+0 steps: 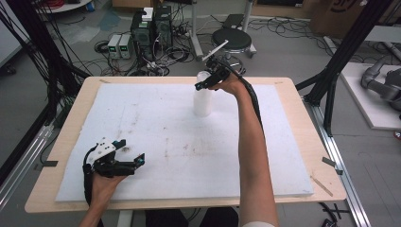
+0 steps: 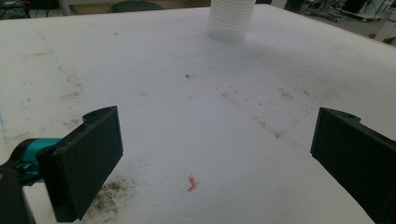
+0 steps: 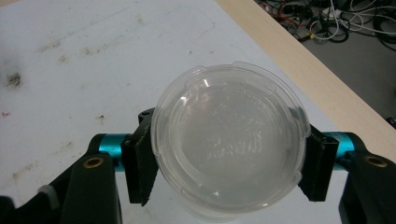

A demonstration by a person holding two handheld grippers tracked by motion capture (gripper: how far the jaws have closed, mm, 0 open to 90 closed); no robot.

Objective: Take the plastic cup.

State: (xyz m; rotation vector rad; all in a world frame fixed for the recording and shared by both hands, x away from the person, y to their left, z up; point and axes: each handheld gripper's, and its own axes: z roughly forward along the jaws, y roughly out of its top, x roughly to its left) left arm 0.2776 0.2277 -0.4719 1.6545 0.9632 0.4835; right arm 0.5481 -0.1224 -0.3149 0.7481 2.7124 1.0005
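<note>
Your left hand-held gripper (image 1: 130,151) rests at the near left of the counter (image 1: 75,101), low over the white foam sheet (image 1: 156,123), its two flat black jaws spread wide with nothing between them. In the left gripper view the sheet beneath it looks matte and faintly grainy, flecked with brown smudges and one small orange scrap (image 2: 192,183) lying between the jaws.

Further right, towards the far edge, stands the stack of white cups (image 1: 203,101), upright and finely ribbed (its top is cut off in the left gripper view). On top of it sits a clear plastic lid (image 3: 229,140), round, shallow and glossy, with small notches around its rim. Your right hand-held gripper (image 1: 204,85) is at the top of the stack, and in the right gripper view its black pads sit against opposite sides of the lid's rim, gripping it.

The lid is cloudy enough that you cannot make out what lies under it. Your right forearm crosses the right part of the sheet. Beyond the counter's pale wooden edge are a black stool (image 1: 231,40), computer boxes (image 1: 151,28) and a tangle of cables on the floor.
</note>
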